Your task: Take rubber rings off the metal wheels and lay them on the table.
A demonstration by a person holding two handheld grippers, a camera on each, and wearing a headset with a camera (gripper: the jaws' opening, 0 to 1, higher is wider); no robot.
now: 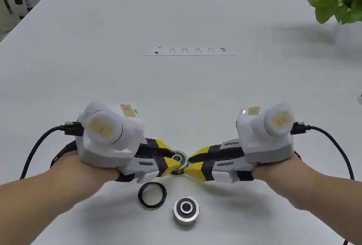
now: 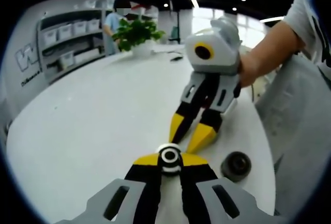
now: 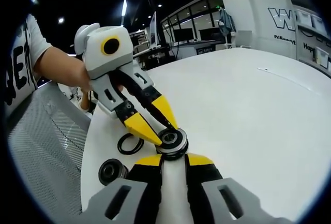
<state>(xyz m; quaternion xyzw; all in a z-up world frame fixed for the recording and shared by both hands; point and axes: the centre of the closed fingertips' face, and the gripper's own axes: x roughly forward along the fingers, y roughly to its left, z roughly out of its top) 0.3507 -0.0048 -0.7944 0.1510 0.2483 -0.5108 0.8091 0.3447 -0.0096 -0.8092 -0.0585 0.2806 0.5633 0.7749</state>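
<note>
Wheel [image 1: 179,158] clamped in left hand-held gripper [image 2: 169,163]

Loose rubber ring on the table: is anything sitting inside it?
Bare table shows through the rubber ring in the head view. The metal wheel lies beside it, apart. In the right gripper view the left gripper covers part of its rim.

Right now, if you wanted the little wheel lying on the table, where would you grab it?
I'd take its outer rim, coming straight down from above: the loose wheel lies flat, round face up, so jaws fit on opposite sides. Keep off the rubber ring beside it. The left gripper is busy with the held wheel.
</note>
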